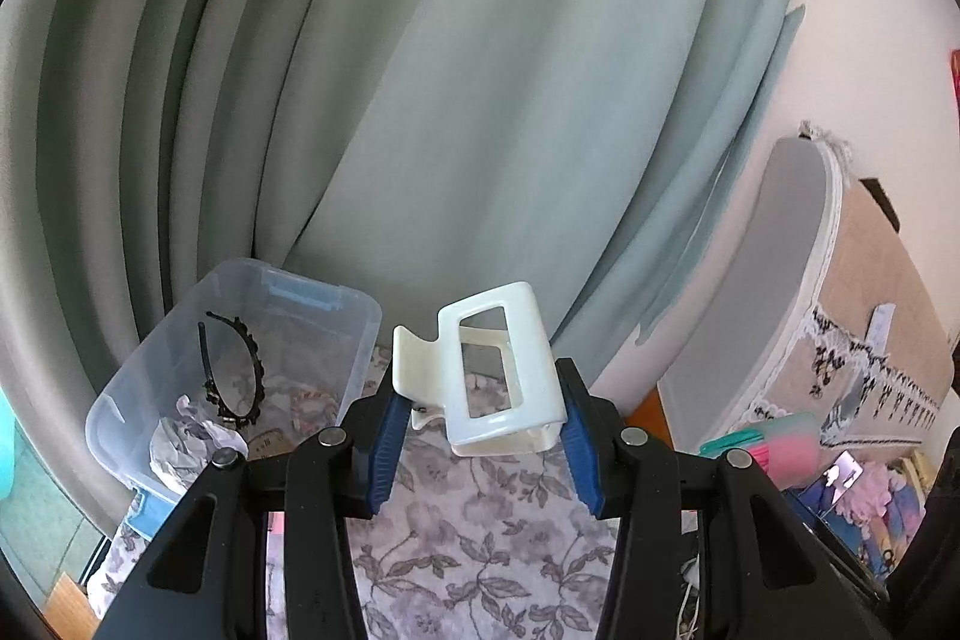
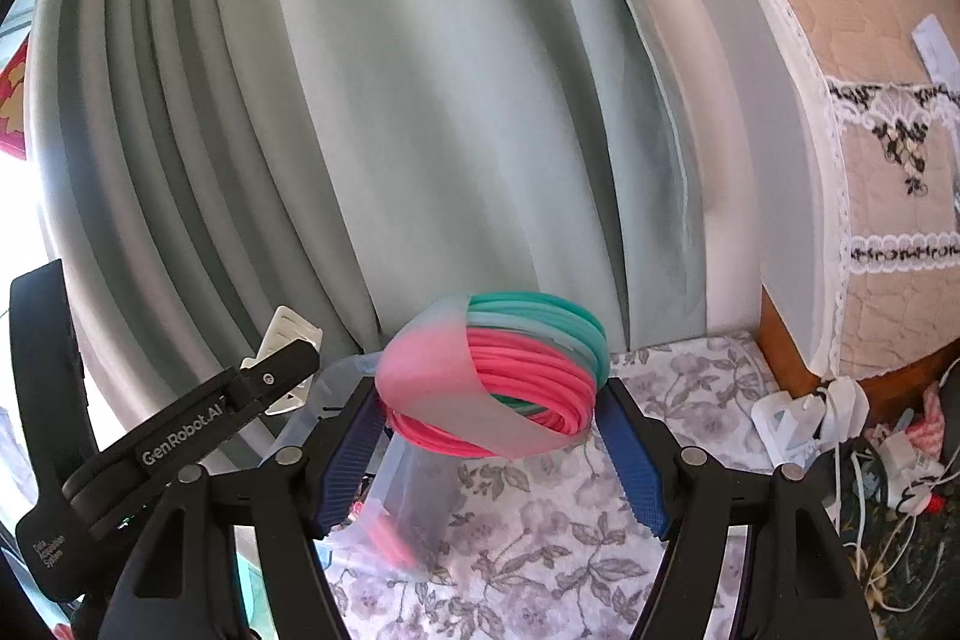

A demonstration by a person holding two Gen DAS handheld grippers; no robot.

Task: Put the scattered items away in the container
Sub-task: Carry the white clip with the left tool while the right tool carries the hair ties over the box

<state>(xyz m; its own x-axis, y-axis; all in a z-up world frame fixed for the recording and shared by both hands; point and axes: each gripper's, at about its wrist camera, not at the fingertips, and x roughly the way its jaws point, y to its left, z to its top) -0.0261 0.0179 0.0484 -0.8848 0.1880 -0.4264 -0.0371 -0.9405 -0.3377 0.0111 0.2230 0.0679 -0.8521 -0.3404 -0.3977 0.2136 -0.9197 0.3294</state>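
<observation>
We judge the step in hand to be carrying both pieces over to the clear container [image 1: 240, 370] and letting them go inside it, so we want each load brought well above the rim before the jaws ease apart, and released one at a time so the two grippers do not crowd each other. Our left gripper [image 1: 477, 418] is about half open and clamped on the white hair claw [image 1: 498, 370], which sits upright between the blue pads, held clear of the floral cloth [image 1: 480, 538]. The container lies just to the left of that gripper and already holds a black headband [image 1: 231, 370] and crumpled paper [image 1: 186, 436]. Our right gripper [image 2: 489, 406] stands wider, its pads pressing the sides of a pink and teal bundle of bands [image 2: 510, 376] in a clear bag, whose loose end hangs below.
</observation>
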